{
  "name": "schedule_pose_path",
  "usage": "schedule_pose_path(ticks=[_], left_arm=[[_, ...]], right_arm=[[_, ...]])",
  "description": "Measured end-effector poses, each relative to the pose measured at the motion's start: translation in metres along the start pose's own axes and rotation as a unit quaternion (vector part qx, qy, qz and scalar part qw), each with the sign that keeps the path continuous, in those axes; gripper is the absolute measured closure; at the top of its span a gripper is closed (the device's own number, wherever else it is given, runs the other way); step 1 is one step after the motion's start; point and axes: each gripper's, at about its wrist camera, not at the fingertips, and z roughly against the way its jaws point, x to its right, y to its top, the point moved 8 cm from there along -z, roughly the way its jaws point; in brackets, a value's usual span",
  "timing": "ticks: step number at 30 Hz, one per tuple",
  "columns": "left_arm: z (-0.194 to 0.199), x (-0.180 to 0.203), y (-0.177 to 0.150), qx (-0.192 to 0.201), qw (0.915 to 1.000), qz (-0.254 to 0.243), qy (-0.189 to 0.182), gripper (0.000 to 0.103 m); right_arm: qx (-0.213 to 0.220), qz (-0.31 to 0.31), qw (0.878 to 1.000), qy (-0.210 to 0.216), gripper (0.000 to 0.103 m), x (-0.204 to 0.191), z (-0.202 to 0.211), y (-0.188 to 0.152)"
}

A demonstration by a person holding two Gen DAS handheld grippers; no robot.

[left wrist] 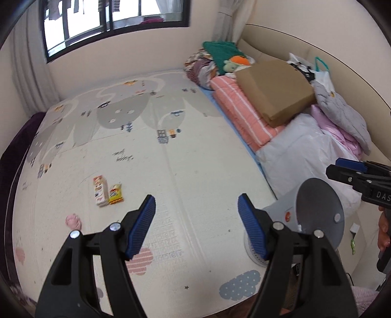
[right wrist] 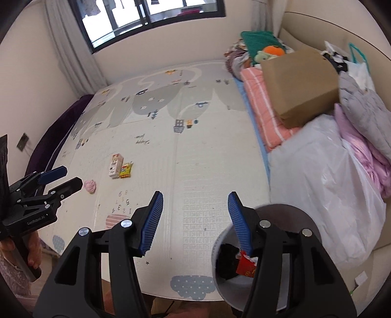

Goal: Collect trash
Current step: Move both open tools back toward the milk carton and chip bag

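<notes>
A small carton [left wrist: 100,190] [right wrist: 115,165] and a yellow snack packet [left wrist: 115,193] [right wrist: 126,170] lie side by side on the play mat [left wrist: 185,156], with a crumpled pink wad [left wrist: 73,221] [right wrist: 90,186] nearer to me. A grey round trash bin [left wrist: 315,208] [right wrist: 259,254] stands at the mat's near right corner, with red paper inside. My left gripper [left wrist: 196,210] [right wrist: 57,179] is open and empty above the mat. My right gripper [right wrist: 195,208] [left wrist: 347,168] is open and empty, its right finger over the bin's rim.
Folded bedding, a cardboard box [left wrist: 276,88], a white plastic bag [right wrist: 325,186] and pillows are piled along the right against a beige headboard. A window [left wrist: 112,22] is in the far wall. A dark purple blanket [left wrist: 14,146] lines the mat's left edge.
</notes>
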Motion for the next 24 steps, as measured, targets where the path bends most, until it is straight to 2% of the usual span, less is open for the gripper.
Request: schedule_pose_path(ticks=[4, 8, 17, 24], left_arm=[[0.004, -0.058, -0.025, -0.013, 0.9967, 0.067, 0.044, 0.033], [0.004, -0.112, -0.045, -0.027, 0.9911, 0.108, 0.072, 0.033], [-0.026, -0.231, -0.045, -0.039, 0.9864, 0.129, 0.094, 0.033], [-0.068, -0.323, -0.052, -0.060, 0.9822, 0.145, 0.104, 0.033]], right_arm=[[-0.016, 0.056, 0.998, 0.040, 0.050, -0.058, -0.032, 0.015], [-0.030, 0.096, 0.993, 0.066, 0.050, -0.119, -0.066, 0.022], [-0.067, 0.116, 0.988, 0.078, 0.050, -0.233, -0.152, 0.035], [-0.083, 0.105, 0.988, 0.076, 0.050, -0.294, -0.223, 0.045]])
